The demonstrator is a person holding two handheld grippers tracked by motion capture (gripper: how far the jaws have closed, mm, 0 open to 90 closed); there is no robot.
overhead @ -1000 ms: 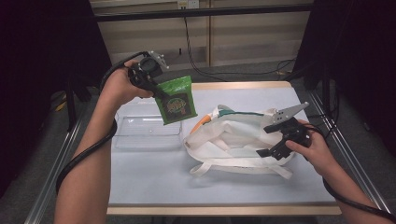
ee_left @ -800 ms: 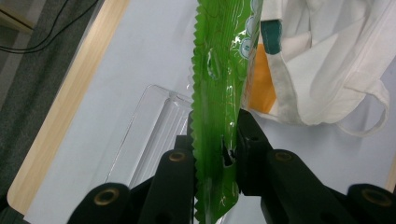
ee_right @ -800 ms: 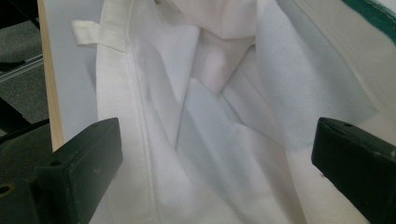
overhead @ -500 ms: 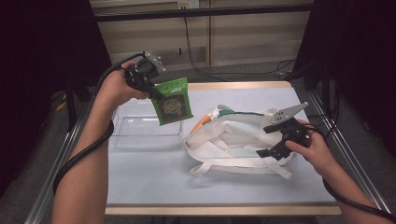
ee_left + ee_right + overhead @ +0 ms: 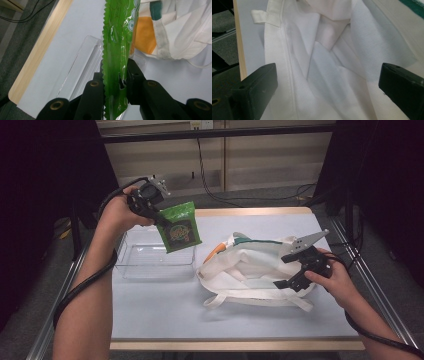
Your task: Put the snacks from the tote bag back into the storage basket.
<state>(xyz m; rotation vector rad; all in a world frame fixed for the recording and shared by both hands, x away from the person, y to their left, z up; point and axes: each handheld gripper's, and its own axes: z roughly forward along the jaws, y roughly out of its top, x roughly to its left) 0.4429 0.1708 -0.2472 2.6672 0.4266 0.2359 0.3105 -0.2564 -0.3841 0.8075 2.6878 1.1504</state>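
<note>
We hold the green snack packet (image 5: 180, 226) in the air above the clear plastic tray (image 5: 150, 261), at the far left of the table (image 5: 165, 315). Our left gripper (image 5: 159, 218) clamps its 2 jaws on the packet's crimped edge (image 5: 115, 82). Just right of the tray lies the white cloth bag (image 5: 255, 270), an orange and teal item (image 5: 220, 251) at its mouth. Our right gripper (image 5: 289, 271) rests at the bag's right side, its 2 jaws spread wide over the white fabric (image 5: 324, 65), gripping nothing.
</note>
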